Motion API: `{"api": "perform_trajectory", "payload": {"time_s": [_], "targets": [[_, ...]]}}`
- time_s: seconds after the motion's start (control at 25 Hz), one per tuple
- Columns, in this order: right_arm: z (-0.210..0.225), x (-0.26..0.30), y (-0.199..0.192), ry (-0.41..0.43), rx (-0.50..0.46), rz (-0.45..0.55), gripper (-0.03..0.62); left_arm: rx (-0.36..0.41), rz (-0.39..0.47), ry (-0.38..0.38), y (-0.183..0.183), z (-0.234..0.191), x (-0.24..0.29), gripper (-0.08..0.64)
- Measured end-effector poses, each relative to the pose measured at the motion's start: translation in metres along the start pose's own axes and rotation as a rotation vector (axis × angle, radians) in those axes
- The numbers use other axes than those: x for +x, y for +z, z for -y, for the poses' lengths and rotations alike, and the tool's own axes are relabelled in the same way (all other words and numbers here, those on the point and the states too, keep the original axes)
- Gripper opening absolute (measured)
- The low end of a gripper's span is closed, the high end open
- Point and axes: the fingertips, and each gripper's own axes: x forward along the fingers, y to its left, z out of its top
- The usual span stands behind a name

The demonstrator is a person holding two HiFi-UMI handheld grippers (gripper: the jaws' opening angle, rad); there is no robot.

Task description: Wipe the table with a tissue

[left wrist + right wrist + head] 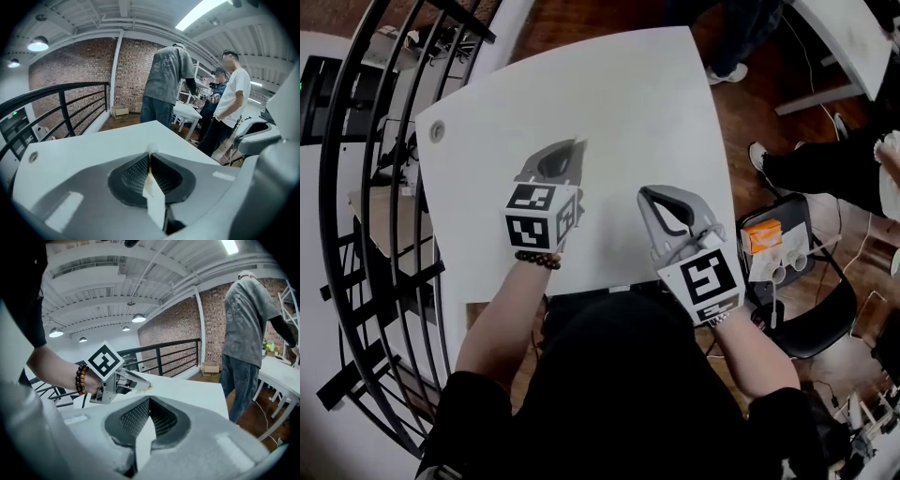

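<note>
Left claw (150,156), grey plastic with black ribbed pads (135,174), is closed tight on a small white crumpled tissue wad (151,149) that peeks past its tips, over the smooth white round-cornered desk (656,103). Right claw (149,400), of the same build, has its jaws pressed together with nothing between them, near the left one over the desk's near half.

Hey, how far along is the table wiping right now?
Done: nothing confirmable; the white table shows no spill or wipe marks. In hand: the left gripper is shut on a small pale scrap, possibly the tissue; the right gripper is shut, empty. Left: the wiping itself.
</note>
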Motion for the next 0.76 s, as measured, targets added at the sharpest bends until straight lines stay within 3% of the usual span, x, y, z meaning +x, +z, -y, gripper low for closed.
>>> {"api": "perform_trajectory", "payload": {"time_s": [0.76], "targets": [[-0.022, 0.015, 0.010, -0.016, -0.026, 0.002, -0.008, 0.014, 0.020, -0.032, -0.011, -0.002, -0.027, 0.031]]}}
